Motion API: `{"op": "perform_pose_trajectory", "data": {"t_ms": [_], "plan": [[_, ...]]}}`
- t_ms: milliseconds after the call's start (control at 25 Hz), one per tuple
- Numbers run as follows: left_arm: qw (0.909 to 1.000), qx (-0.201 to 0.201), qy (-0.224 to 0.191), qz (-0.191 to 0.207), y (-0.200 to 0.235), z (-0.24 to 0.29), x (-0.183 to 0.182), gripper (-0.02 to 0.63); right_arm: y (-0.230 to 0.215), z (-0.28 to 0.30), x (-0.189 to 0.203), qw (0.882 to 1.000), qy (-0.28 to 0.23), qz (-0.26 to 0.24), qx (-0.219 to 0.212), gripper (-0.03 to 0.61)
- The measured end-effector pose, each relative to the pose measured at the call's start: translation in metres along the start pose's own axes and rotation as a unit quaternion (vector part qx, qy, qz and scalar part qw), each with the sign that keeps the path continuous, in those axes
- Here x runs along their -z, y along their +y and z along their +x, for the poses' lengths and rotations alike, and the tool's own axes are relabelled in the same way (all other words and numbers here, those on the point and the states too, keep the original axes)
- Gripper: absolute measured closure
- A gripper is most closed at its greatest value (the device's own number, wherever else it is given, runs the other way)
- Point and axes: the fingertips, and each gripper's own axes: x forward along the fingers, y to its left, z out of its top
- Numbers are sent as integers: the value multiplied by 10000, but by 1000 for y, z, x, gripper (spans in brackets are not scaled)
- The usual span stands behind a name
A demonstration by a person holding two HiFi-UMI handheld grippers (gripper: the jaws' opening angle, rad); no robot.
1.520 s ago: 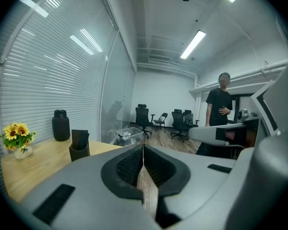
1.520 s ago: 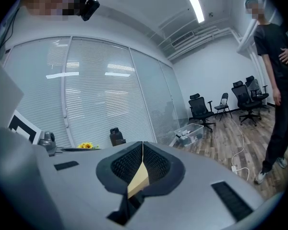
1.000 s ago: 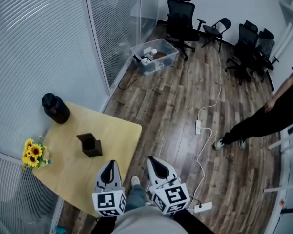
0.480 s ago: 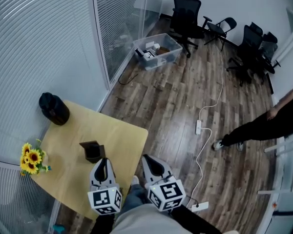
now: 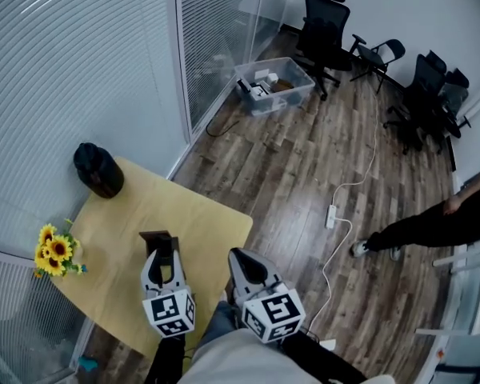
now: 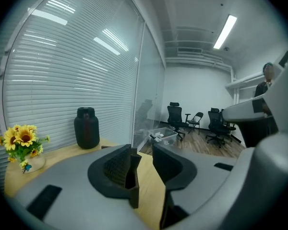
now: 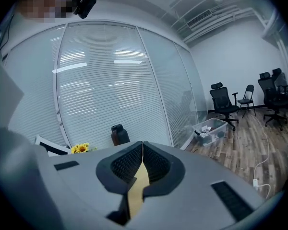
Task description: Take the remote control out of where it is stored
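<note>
A dark brown open-topped holder box stands on the light wooden table. No remote shows in any view. My left gripper sits just behind the box, its tips at the near wall. Its jaws have just been opening, and in the left gripper view they stand apart with a corner of the box showing low in the gap, not pressed by both pads. My right gripper hovers off the table's right edge, shut and empty, its jaws meeting at the tips.
A black jar stands at the table's far left corner and a small vase of sunflowers at its left edge. On the floor lie a clear plastic bin and a white power strip; office chairs stand behind. A person's leg reaches in at right.
Both grippers have moved forward and left; the left one has come over the table up to the holder box. Its jaws, shut before, now stand apart.
</note>
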Motion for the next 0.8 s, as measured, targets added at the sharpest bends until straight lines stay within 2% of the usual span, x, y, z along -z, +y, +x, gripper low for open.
{"op": "perform_pose_trajectory", "data": {"t_ms": [320,640,800], "plan": [[9980,-342,448,288,19,32,25,411,-4,14,-5,9997,62,-127,-176,572],[9946,-498,672,613,25,50,36,403,-3,29,-7,9994,69,-118,-329,572],[9943,-472,745,606,25,53,39,403,-2,31,-6,9992,107,-110,-378,572]]}}
